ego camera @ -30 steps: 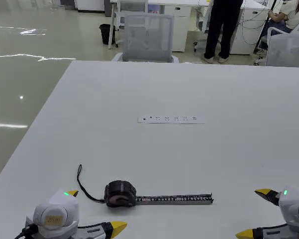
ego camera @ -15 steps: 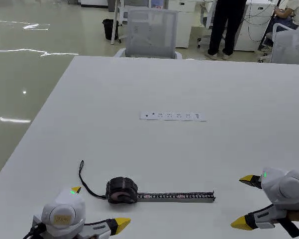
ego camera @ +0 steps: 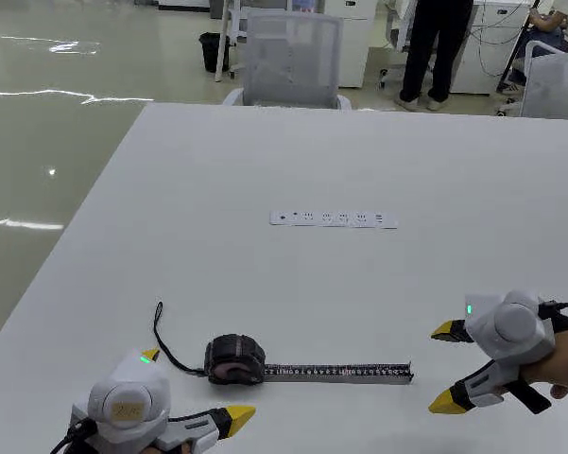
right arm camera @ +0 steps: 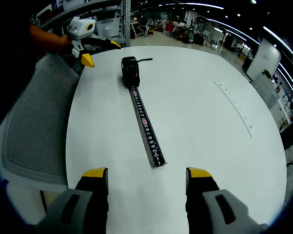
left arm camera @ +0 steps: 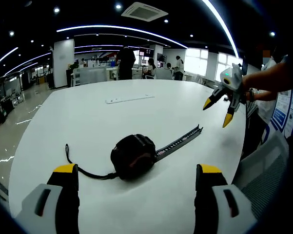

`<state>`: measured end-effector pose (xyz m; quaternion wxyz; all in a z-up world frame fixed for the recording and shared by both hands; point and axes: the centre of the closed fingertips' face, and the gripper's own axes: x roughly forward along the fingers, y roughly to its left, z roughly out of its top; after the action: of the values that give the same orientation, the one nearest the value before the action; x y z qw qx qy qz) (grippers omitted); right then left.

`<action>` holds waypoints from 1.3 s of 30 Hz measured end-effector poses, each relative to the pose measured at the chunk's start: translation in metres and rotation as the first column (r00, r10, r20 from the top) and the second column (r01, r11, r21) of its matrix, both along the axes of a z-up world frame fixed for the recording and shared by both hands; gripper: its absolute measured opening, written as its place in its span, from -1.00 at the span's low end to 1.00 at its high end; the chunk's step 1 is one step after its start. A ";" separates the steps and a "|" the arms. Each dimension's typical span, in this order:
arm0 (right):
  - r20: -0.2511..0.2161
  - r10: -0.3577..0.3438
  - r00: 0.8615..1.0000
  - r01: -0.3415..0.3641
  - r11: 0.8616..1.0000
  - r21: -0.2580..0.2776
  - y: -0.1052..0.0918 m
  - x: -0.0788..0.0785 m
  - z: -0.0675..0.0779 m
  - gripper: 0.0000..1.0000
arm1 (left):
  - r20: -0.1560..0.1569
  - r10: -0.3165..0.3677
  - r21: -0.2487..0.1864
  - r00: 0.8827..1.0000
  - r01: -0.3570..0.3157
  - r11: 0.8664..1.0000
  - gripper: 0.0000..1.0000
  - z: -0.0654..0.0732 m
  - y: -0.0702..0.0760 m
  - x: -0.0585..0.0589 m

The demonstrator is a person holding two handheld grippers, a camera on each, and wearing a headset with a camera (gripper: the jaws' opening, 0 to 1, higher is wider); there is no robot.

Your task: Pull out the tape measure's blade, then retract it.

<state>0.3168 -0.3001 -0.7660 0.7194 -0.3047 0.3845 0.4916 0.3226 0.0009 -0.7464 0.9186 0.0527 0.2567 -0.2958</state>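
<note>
A black tape measure lies on the white table, its blade pulled out to the right and lying flat, a black wrist cord trailing left. My left gripper is open just in front of the case, which sits between and beyond its jaws in the left gripper view. My right gripper is open a short way right of the blade's end hook. In the right gripper view the blade runs away from the jaws to the case.
A white power strip lies flat at the table's middle. A grey mesh chair stands at the far edge, with a person standing beyond and more desks behind. The near table edge is close to both grippers.
My right gripper has moved up and leftward toward the blade's end. The head camera has shifted slightly; tape measure and left gripper stay about where they were.
</note>
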 end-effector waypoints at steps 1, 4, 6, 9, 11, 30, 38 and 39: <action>0.000 0.007 1.000 -0.007 1.000 -0.004 0.000 0.001 -0.001 0.31 | 0.000 -0.001 0.002 1.000 0.001 1.000 0.98 0.000 -0.001 0.000; -0.003 0.027 1.000 -0.027 0.999 -0.025 0.000 0.006 -0.002 0.32 | 0.016 0.014 0.003 1.000 -0.014 1.000 0.98 0.002 -0.001 0.003; -0.007 0.038 0.999 -0.038 0.999 -0.034 0.001 0.011 -0.001 0.30 | 0.016 0.026 -0.004 1.000 -0.026 1.000 0.98 0.003 -0.002 0.005; -0.040 0.056 0.998 -0.058 0.997 -0.043 0.003 0.013 -0.004 0.22 | 0.014 0.023 0.002 1.000 -0.023 1.000 0.98 0.001 -0.004 0.007; -0.052 0.080 0.995 -0.083 0.995 -0.060 0.006 0.012 -0.008 0.18 | 0.014 0.021 0.004 1.000 -0.021 1.000 0.98 0.001 -0.005 0.007; -0.121 0.204 0.972 -0.220 0.966 -0.136 0.009 0.012 -0.039 -0.14 | -0.022 0.028 -0.012 0.999 -0.028 1.000 0.98 -0.007 -0.007 0.004; -0.139 0.206 0.969 -0.226 0.962 -0.154 0.008 0.017 -0.048 -0.23 | -0.014 0.056 -0.021 0.998 -0.057 0.998 0.98 -0.010 -0.008 0.011; -0.142 0.207 0.968 -0.228 0.962 -0.154 0.009 0.018 -0.049 -0.26 | -0.014 0.062 -0.024 0.998 -0.063 0.998 0.98 -0.010 -0.008 0.012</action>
<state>0.3345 -0.2916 -0.8149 0.6072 -0.3735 0.4331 0.5515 0.3343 -0.0067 -0.7559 0.9262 0.0314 0.2608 -0.2704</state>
